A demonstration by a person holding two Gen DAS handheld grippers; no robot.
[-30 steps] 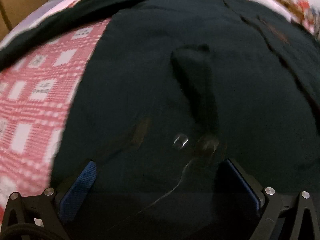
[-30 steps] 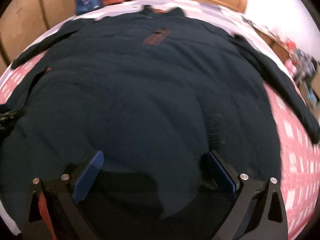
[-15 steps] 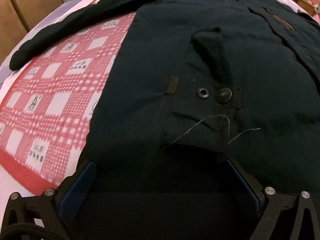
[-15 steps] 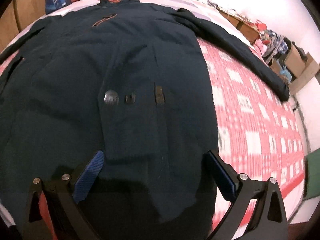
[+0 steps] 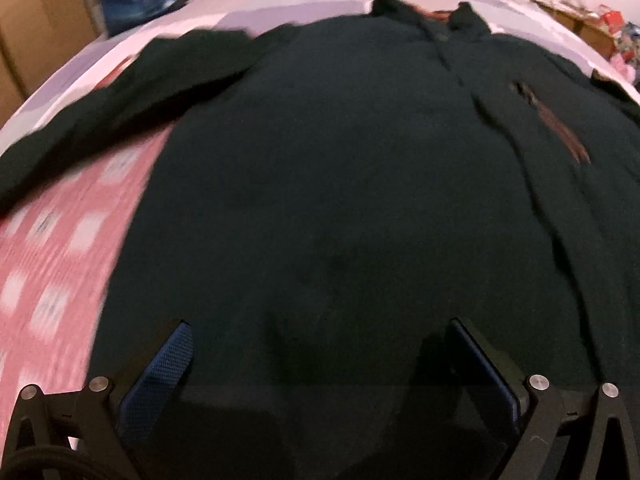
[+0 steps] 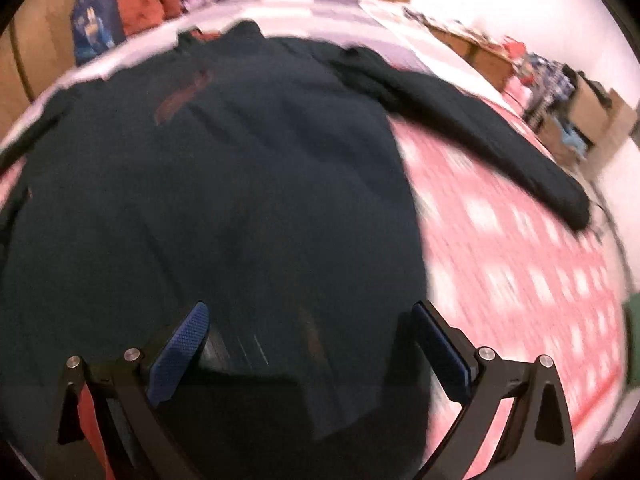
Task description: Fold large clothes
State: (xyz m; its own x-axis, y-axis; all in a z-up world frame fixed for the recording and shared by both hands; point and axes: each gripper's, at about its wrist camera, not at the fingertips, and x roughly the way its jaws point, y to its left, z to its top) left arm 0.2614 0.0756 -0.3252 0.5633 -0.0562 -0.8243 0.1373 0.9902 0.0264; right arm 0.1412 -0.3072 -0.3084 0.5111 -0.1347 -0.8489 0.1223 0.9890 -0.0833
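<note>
A large dark green coat [image 5: 340,184] lies spread flat on a bed, collar at the far end, also in the right wrist view [image 6: 224,184]. Its left sleeve [image 5: 104,120] stretches out to the left and its right sleeve [image 6: 472,128] to the right. My left gripper [image 5: 320,344] is open and empty over the coat's lower left part. My right gripper [image 6: 308,328] is open and empty over the coat's lower right part, near its side edge. Both views are blurred by motion.
The bed has a red and white checked cover [image 6: 520,264], also in the left wrist view [image 5: 60,240]. A blue bag [image 6: 94,28], orange and purple bundles [image 6: 160,0] lie by the wooden headboard. Boxes and clutter [image 6: 560,92] stand at the right.
Both views have swung up and back from the pocket flaps with buttons, which are blurred out now. Both grippers stay open and empty over the coat.
</note>
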